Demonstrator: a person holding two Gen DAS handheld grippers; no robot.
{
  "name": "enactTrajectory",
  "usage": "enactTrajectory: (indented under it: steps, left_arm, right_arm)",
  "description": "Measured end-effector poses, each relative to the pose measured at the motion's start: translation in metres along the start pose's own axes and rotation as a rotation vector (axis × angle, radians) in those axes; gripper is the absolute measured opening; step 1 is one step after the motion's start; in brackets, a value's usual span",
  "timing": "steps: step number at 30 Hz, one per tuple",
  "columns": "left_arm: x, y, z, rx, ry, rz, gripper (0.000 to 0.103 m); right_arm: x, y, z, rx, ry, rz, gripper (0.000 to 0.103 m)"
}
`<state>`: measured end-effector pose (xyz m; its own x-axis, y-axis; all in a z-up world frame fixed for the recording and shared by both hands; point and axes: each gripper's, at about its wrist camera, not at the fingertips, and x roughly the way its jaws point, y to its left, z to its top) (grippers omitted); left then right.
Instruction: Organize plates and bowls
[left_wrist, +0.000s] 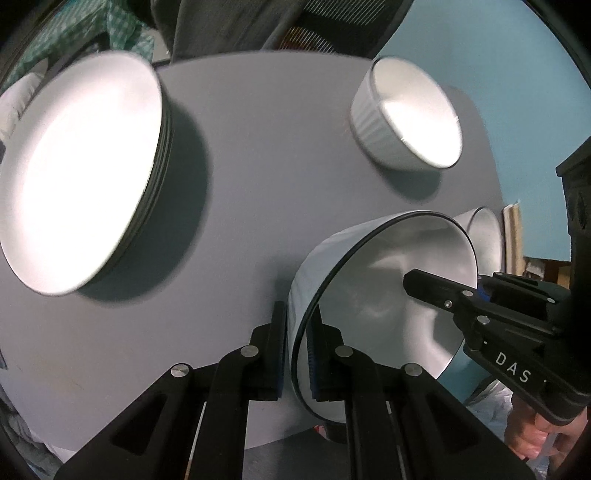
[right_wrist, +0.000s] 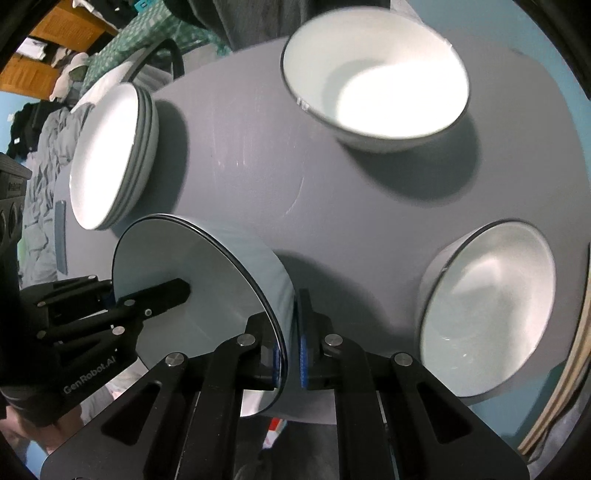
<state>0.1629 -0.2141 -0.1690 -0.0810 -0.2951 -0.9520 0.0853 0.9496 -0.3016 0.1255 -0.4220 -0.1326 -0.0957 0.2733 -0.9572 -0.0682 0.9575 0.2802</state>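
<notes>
A pale blue bowl with a white inside and a dark rim (left_wrist: 388, 280) (right_wrist: 184, 258) hangs tilted above the grey round table (left_wrist: 258, 184) (right_wrist: 258, 166). Both grippers hold it. My left gripper (left_wrist: 299, 354) is shut on the near side of its rim in the left wrist view, one finger inside the bowl and one outside. My right gripper (right_wrist: 290, 350) is shut on the opposite side of the rim in the same way. Each gripper also shows in the other's view, with a finger reaching into the bowl: the right gripper (left_wrist: 417, 282) and the left gripper (right_wrist: 181, 290).
A stack of white plates (left_wrist: 81, 170) (right_wrist: 110, 158) sits on the table's left side. A large white bowl (right_wrist: 376, 77) (left_wrist: 406, 114) stands at the far side, and another bowl (right_wrist: 487, 306) (left_wrist: 484, 236) sits near the right edge. A chair and checked cloth lie beyond the table.
</notes>
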Motion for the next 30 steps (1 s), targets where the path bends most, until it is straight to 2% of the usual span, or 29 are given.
enactTrajectory:
  steps: [4, 11, 16, 30]
  left_arm:
    - [-0.011, -0.025, 0.016, 0.031, -0.025, 0.003, 0.009]
    - [0.0, -0.039, 0.026, 0.061, -0.058, -0.006, 0.009]
    - [-0.008, -0.054, 0.054, 0.096, -0.082, 0.012, 0.009]
    - [0.007, -0.072, 0.109, 0.129, -0.078, 0.064, 0.009]
  right_arm:
    - [-0.014, 0.001, 0.011, 0.017, -0.018, 0.0, 0.008]
    - [-0.032, -0.01, 0.021, 0.035, -0.056, -0.001, 0.008]
    - [-0.037, -0.009, 0.037, 0.03, -0.081, -0.018, 0.008]
    - [-0.041, -0.046, 0.087, 0.033, -0.088, -0.041, 0.008]
